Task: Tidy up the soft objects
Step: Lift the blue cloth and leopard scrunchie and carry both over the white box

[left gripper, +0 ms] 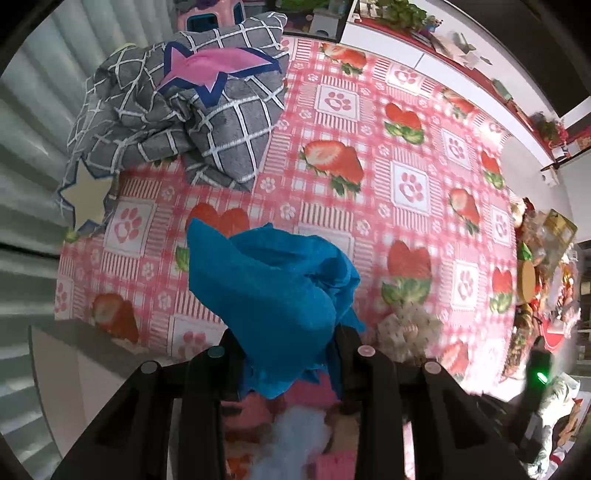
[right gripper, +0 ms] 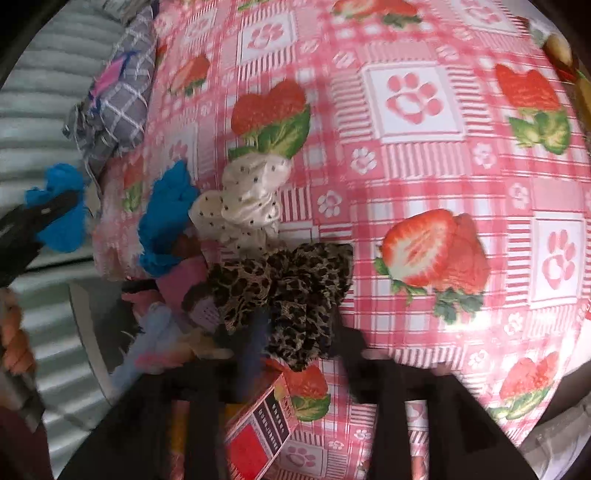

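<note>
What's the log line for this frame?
left tongs: shut on crumpled blue cloth | right tongs: open over leopard-print scrunchie | stage: sorting

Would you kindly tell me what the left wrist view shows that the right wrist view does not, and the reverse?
Only the left wrist view shows the far shelves with plants and the left gripper shut on the blue cloth. Only the right wrist view shows the leopard-print scrunchie, the red box and the open right gripper. Both show the strawberry tablecloth, the grey checked fabric, the cream dotted scrunchie and the blue cloth.
</note>
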Available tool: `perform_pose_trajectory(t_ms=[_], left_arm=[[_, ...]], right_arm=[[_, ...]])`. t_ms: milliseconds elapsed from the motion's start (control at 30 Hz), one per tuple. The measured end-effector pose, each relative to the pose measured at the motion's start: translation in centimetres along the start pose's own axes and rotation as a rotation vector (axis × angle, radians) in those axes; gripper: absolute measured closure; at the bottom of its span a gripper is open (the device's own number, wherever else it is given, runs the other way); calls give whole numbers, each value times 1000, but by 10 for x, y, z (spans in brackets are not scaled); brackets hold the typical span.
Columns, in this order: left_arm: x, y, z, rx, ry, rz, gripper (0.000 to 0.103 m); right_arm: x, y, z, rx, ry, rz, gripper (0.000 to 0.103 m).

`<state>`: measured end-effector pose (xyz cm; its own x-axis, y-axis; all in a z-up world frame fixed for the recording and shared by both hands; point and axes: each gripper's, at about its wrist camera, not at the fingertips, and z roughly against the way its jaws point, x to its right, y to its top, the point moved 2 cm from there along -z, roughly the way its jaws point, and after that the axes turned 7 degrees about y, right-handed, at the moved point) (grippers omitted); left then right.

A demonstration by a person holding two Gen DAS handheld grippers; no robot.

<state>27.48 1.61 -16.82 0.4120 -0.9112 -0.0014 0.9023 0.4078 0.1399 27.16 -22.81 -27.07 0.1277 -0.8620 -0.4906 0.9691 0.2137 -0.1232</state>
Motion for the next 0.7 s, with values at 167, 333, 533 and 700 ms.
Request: perform_pose_trajectory(t_ms=[167,333,533,700], left_arm=[[2,-19,7,-8,4,-22,68],[6,-33,18,27,47,-63,68],[12,-56,39,70,64,-98,68],[11,-77,52,87,68,-114,68]], right_arm=[[1,3,-28,-24,7,-19,23],[-8,2,-31,-46,4,31,69],[2,-12,2,11,42,17,75],[18,-29,42,90,77,-33,75]])
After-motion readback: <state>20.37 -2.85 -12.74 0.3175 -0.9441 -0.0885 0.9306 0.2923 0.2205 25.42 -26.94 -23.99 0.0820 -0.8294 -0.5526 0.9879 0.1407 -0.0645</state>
